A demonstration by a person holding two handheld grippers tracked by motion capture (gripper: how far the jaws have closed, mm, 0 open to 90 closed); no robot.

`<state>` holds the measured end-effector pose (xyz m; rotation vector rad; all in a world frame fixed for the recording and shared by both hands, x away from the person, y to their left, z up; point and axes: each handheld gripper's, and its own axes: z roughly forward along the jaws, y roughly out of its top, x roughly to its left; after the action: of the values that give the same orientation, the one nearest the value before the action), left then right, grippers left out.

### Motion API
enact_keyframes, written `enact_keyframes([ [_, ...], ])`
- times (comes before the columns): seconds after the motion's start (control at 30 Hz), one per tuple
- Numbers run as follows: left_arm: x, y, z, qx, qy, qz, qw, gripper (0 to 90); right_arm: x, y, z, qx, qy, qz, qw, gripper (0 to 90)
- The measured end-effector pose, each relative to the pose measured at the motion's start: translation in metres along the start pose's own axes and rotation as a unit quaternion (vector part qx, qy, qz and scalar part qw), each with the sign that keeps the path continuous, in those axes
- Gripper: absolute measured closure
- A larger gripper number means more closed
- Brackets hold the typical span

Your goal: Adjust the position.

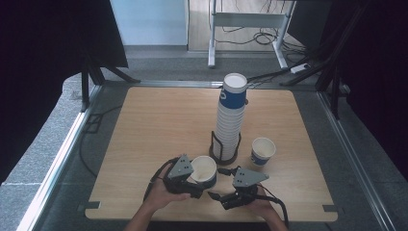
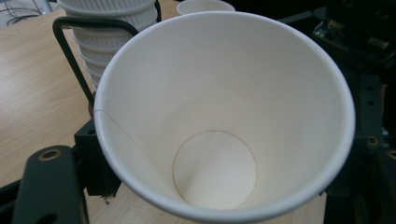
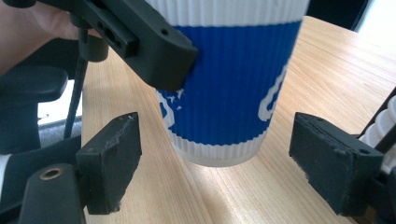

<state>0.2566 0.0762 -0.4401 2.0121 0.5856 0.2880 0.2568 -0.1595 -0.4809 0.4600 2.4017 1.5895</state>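
Nearest the person's edge of the wooden table (image 1: 154, 125), two hands come in from below, each carrying a two-jaw gripper. The left gripper (image 1: 190, 180) is clamped on a paper cup (image 1: 204, 171), white inside and wrapped in a ribbed blue band outside; its jaws press the cup's wall from both sides, and the cup stands upright with its mouth open to the ceiling. In the left gripper view the paper cup (image 2: 224, 116) fills the space between the jaws, so close that the round seam of its bottom is plain. In the right gripper view the same cup (image 3: 229, 79) stands straight ahead with one black jaw of the left gripper pressed against its blue band, and whether its base rests on the wood or hangs just above it I cannot tell. The right gripper (image 1: 221, 185) sits just beside it, on the person's right, with its jaws spread wide and nothing between the pads; in its own view the two pads stand either side of the cup and well clear of it. Just beyond both grippers a black wire holder (image 1: 217, 147) carries a tall stack of cups (image 1: 231, 115), which leans slightly. To the right of the holder, apart from it, a single cup (image 1: 263, 150) stands upright on the wood.
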Motion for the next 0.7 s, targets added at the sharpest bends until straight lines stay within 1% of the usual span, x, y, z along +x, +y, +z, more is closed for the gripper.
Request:
enact_keyframes([
  [0.1, -0.003, 0.001, 0.002, 0.013, 0.009, 0.015, 0.9998, 20.1, 0.003, -0.001, 0.004, 0.008, 0.0, -0.005, 1.0, 16.2],
  [0.17, -0.006, 0.001, 0.003, 0.025, 0.016, 0.029, 0.9991, 20.1, 0.004, -0.001, 0.007, 0.011, 0.0, -0.007, 0.9999, 15.8],
  [0.2, -0.007, 0.001, 0.003, 0.03, 0.016, 0.038, 0.9987, 20.0, 0.005, -0.001, 0.008, 0.014, 0.0, -0.009, 0.9999, 15.6],
  [0.3, -0.011, 0.002, 0.006, 0.042, 0.015, 0.05, 0.9978, 20.0, 0.007, -0.001, 0.012, 0.016, 0.0, -0.011, 0.9998, 15.3],
  [0.53, -0.016, 0.0, 0.011, 0.061, 0.015, 0.066, 0.9958, 19.9, 0.01, -0.001, 0.018, 0.022, -0.004, -0.02, 0.9995, 15.2],
  [0.7, -0.018, -0.001, 0.014, 0.07, 0.01, 0.077, 0.9945, 19.9, 0.01, -0.001, 0.019, 0.022, -0.013, -0.024, 0.9994, 15.8],
])
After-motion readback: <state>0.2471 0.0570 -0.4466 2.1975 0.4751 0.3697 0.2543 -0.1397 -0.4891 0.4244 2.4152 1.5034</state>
